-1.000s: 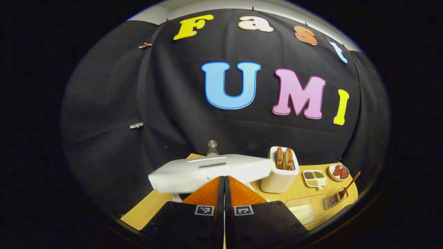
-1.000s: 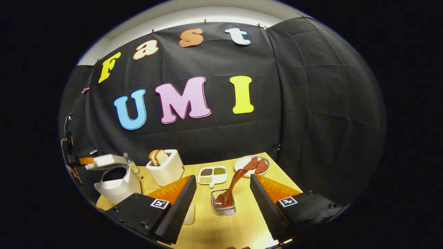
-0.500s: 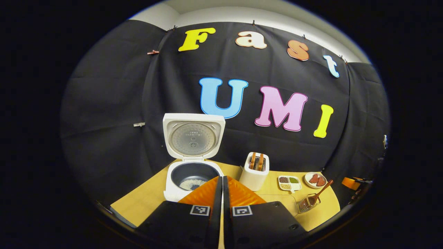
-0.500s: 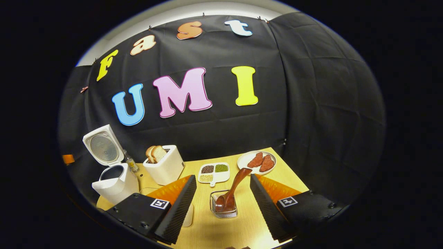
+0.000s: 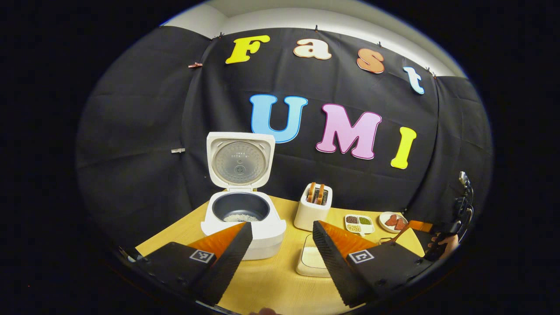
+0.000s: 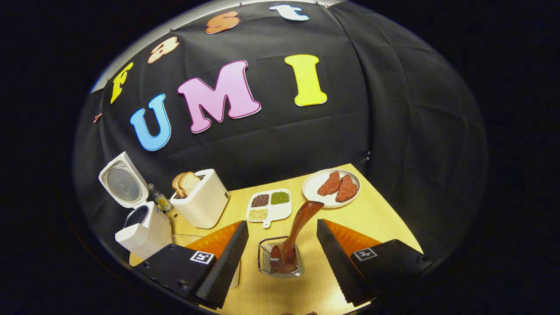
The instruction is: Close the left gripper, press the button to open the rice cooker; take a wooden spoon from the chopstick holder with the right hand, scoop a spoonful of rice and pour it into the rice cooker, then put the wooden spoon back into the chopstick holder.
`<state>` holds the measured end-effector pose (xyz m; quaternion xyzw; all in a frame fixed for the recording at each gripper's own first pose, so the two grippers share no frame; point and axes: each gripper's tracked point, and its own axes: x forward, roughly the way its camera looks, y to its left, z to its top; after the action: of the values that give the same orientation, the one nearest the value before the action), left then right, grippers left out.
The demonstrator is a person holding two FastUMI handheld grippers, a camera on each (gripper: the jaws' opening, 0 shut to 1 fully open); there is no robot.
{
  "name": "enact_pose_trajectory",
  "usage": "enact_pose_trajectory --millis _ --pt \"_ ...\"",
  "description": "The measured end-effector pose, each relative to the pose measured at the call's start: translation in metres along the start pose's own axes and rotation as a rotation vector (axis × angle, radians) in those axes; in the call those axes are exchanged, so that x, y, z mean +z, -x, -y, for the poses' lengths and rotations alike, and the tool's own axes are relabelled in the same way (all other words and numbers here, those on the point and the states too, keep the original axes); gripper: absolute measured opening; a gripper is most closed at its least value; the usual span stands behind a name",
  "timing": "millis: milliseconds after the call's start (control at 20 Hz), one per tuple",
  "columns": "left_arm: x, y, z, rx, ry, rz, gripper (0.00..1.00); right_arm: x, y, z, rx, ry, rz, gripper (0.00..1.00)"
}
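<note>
**A:** While the rice cooker (image 5: 242, 218) stands left of centre in the left gripper view, its lid is swung fully upright and the dark inner pot shows a low layer of rice at the bottom. The left gripper (image 5: 280, 238) sits at the bottom of that frame, jaws apart, nothing between them, the cooker's front edge just beyond the left finger.

**B:** And over in the right gripper view, the right gripper (image 6: 282, 238) has its jaws spread wide too, gripping nothing. Dead centre between them: the chopstick holder (image 6: 280, 263), a small wire basket on the wooden surface (image 6: 372, 214).

**A:** The wooden spoon (image 6: 294, 234) is in it?

**B:** It is, bowl end down in the holder, handle leaning up and to the right. Neither finger touches it.

**A:** Lower centre of the left gripper view, there's a pale tray of rice (image 5: 313, 258) on the surface, between the fingers and right of the cooker.

**B:** Behind it, the white toaster (image 5: 313, 209) with bread slices in the slots. From my side it sits at centre left, beside the cooker at the far left edge.

**A:** Right of the toaster, a divided dish of grains (image 6: 270, 204), then a plate of red meat pieces (image 6: 332, 187) toward the upper right of the surface.

**B:** And at the lower right edge of the left gripper view, a hand (image 5: 446, 242) shows, holding the other gripper.
</note>
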<state>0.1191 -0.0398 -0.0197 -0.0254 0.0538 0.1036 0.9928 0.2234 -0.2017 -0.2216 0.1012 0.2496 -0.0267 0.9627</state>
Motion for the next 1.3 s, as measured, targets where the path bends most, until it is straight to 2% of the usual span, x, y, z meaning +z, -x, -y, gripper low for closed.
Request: enact_pose_trajectory --millis 300,600,700,750,800,900,1000,1150,1300 --pt "-0.026 0.002 -0.001 0.07 0.024 -0.066 0.96 -0.046 -0.062 0.026 -0.053 -0.034 -0.142 0.99" --pt "-0.06 0.002 0.018 0.048 0.022 -0.14 0.96 -0.068 -0.096 0.029 -0.037 -0.141 -0.211 0.96" --pt "-0.069 0.002 0.023 0.039 0.027 -0.158 0.96 -0.064 -0.104 0.027 -0.044 -0.168 -0.196 0.82" --pt "-0.071 0.003 0.025 0.033 0.029 -0.167 0.96 -0.061 -0.107 0.026 -0.044 -0.178 -0.19 0.51" --pt "-0.073 0.005 0.024 0.028 0.028 -0.168 0.96 -0.061 -0.108 0.023 -0.043 -0.182 -0.195 0.48" --pt "-0.077 0.006 0.024 0.022 0.03 -0.171 0.96 -0.06 -0.106 0.021 -0.059 -0.184 -0.201 0.24" --pt "-0.078 0.01 0.019 0.022 0.047 -0.171 0.96 -0.058 -0.098 0.014 -0.054 -0.175 -0.208 0.21" --pt "-0.078 0.017 0.01 0.014 0.076 -0.155 0.96 -0.04 -0.083 0.007 -0.059 -0.126 -0.16 0.16" --pt "-0.083 0.019 0.0 -0.008 0.09 -0.16 0.96 -0.016 -0.06 -0.007 -0.048 -0.101 -0.126 0.16"
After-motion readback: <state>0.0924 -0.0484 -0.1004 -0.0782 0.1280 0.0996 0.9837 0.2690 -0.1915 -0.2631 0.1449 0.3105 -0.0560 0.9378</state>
